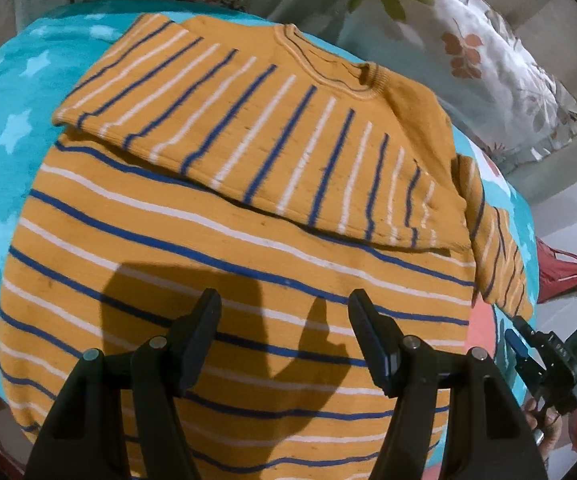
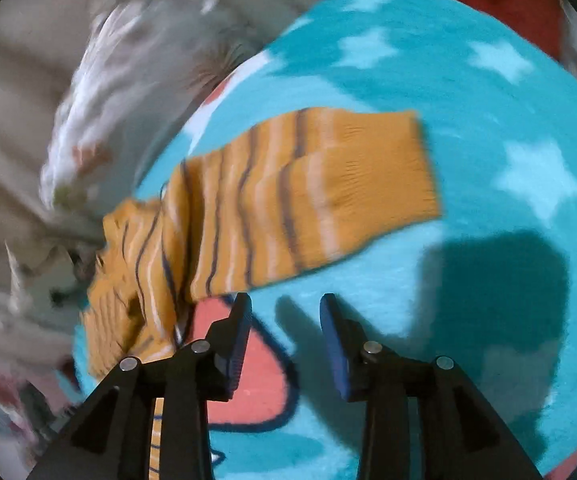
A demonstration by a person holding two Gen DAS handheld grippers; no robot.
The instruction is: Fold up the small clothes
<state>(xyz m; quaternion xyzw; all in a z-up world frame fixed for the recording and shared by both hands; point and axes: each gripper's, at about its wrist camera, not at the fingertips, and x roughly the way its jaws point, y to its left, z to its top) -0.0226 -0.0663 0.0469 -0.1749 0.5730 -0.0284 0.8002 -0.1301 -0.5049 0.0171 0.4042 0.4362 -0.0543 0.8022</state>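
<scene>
An orange sweater with blue and white stripes (image 1: 224,240) lies flat on a turquoise star blanket (image 1: 16,92). One sleeve (image 1: 248,128) is folded across the chest, below the collar (image 1: 328,64). My left gripper (image 1: 284,308) is open and empty, just above the sweater's lower body. The other sleeve (image 2: 308,188) lies out to the side on the blanket (image 2: 468,100). My right gripper (image 2: 286,312) is open and empty, just short of that sleeve; it also shows at the right edge of the left wrist view (image 1: 528,356).
A floral pillow (image 1: 468,52) lies beyond the collar, also blurred at the left of the right wrist view (image 2: 88,120). A pink patch (image 2: 256,380) on the blanket sits under my right gripper. A red object (image 1: 560,272) is off the blanket's right edge.
</scene>
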